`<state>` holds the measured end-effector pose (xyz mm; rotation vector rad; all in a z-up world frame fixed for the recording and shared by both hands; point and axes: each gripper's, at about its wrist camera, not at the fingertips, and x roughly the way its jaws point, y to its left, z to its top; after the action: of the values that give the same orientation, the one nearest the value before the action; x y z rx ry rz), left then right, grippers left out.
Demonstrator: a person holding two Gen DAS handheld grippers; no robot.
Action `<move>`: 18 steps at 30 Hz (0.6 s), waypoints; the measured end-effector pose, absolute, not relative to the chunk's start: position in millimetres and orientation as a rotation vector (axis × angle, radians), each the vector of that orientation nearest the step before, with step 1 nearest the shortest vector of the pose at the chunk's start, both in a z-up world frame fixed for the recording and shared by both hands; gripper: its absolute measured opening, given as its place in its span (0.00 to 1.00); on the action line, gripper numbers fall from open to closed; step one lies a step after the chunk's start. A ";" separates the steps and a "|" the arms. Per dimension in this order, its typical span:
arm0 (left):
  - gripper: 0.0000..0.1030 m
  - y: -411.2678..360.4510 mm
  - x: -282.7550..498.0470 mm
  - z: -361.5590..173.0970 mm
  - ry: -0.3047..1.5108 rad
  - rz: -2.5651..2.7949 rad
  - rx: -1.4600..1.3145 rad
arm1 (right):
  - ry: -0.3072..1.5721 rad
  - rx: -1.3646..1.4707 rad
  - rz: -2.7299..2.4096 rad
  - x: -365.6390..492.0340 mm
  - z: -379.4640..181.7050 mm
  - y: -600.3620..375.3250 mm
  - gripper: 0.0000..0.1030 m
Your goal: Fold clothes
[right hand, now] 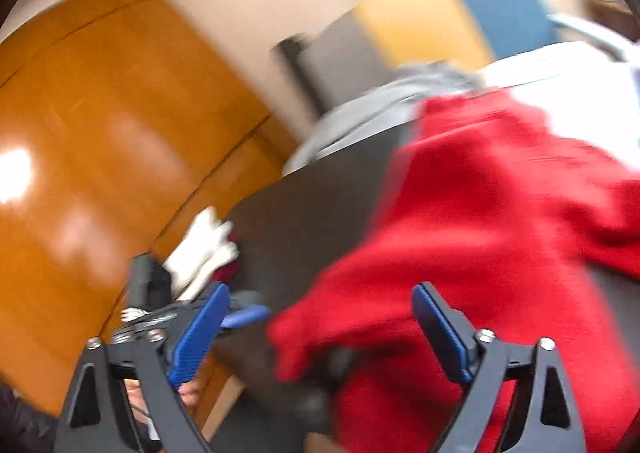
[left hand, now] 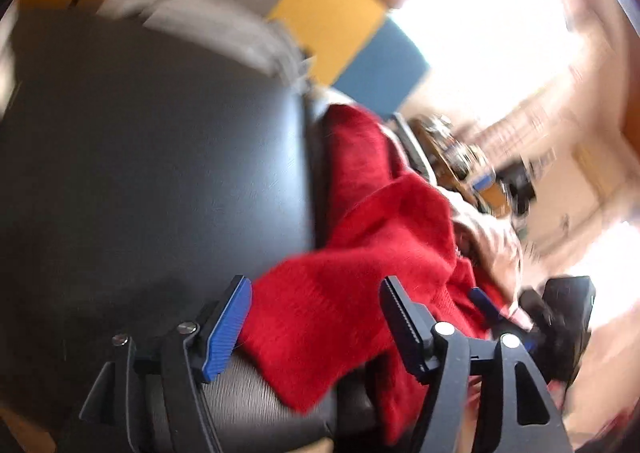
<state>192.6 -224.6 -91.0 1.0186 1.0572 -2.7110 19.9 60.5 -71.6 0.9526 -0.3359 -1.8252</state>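
A red sweater [left hand: 352,293] lies rumpled on the dark table [left hand: 152,157], a grey garment [right hand: 360,109] behind it. Both the left tool [left hand: 316,325] and the right tool [right hand: 320,333] gape wide, angled downward, gripping nothing.

The fuzzy red knitted sweater [left hand: 360,237] lies crumpled and bunched on the dark grey tabletop [left hand: 152,157]; one loose flap reaches toward that tabletop's near edge; its bulk [right hand: 500,213] heaps up further in, unfolded.
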 end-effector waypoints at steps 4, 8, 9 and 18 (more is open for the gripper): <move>0.77 -200.1 157.4 -89.6 0.852 -2.831 1.158 | -0.494 1.011 -2.002 -15.0 -75.8 127.3 0.94; 0.77 -174.2 129.9 -111.5 0.694 -2.828 1.338 | -0.562 1.041 -2.090 -35.2 -83.4 143.6 0.97; 0.69 -169.7 125.7 -118.1 0.660 -2.816 1.367 | -0.567 1.044 -2.102 -39.6 -83.9 144.1 0.97; 0.09 -256.8 172.9 -122.2 0.993 -2.581 1.098 | -0.573 1.058 -2.043 -95.6 -95.1 95.5 1.00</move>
<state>172.9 -256.8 -122.2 1.0976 0.9932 -2.5811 -95.6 95.5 -95.1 1.0584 -0.5731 -2.0432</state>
